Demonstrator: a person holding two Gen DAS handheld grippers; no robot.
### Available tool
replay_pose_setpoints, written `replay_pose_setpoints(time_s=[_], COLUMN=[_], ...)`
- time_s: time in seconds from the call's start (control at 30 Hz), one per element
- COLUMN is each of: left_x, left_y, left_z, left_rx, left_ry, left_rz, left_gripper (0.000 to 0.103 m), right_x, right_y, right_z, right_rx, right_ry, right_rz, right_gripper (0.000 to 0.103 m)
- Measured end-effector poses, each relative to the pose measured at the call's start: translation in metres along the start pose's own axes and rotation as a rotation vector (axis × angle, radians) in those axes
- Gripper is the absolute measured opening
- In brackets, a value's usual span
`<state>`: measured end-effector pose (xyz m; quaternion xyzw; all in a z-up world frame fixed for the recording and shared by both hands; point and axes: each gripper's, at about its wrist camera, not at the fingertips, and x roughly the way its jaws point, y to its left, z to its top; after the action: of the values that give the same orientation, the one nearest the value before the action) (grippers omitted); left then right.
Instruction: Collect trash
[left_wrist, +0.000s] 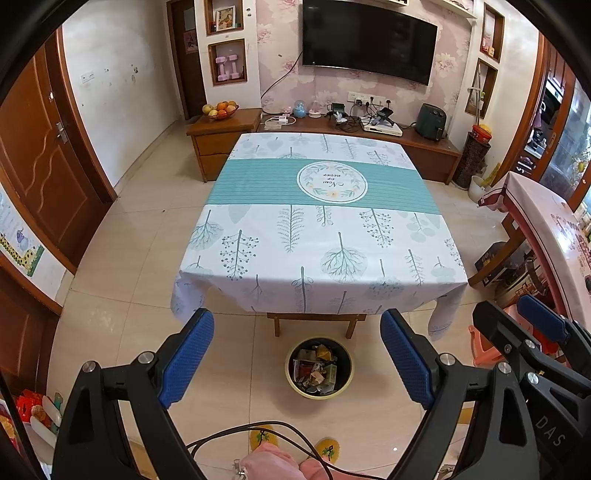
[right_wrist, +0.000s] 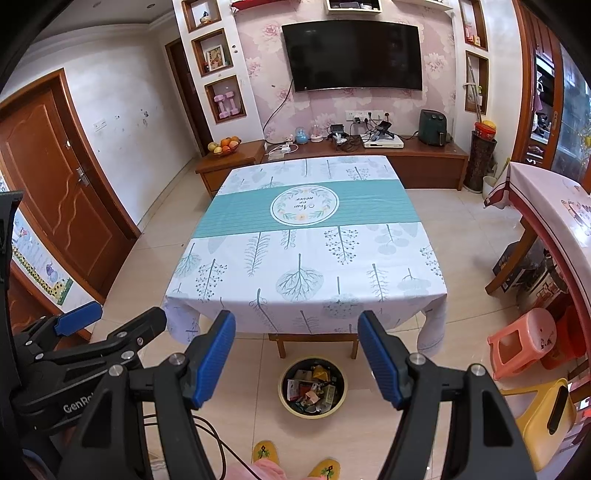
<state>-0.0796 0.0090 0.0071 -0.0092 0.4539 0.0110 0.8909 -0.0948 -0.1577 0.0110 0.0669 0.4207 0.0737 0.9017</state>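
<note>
Both grippers, left (left_wrist: 297, 354) and right (right_wrist: 296, 356), are wide open and hold nothing. The bin (left_wrist: 320, 393) of trash (left_wrist: 314, 369) sits on the floor, near the table (left_wrist: 317, 258).

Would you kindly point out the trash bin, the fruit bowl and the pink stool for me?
trash bin (right_wrist: 283, 397): right wrist view, on its yellowish rim at the left.
fruit bowl (left_wrist: 220, 109): left wrist view, on the fruit heaped in it.
pink stool (right_wrist: 522, 339): right wrist view, on its seat and upper side.
</note>
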Motion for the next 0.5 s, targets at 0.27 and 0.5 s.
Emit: replay_pose_setpoints(time_s=[0.27,0.5], left_x=[-0.001,-0.003], left_y=[0.0,-0.006], left_z=[-0.005,-0.015], left_rx=[-0.006,-0.008], left_ry=[0.007,0.013], left_rz=[0.002,0.014], left_gripper=[0.09,0.09], right_x=[0.0,-0.002], right_y=[0.002,-0.002], right_z=[-0.002,-0.002], right_rx=[-0.001,-0.001], right_ry=[-0.001,0.003], right_rz=[-0.001,-0.003], right_gripper=[0.069,0.069])
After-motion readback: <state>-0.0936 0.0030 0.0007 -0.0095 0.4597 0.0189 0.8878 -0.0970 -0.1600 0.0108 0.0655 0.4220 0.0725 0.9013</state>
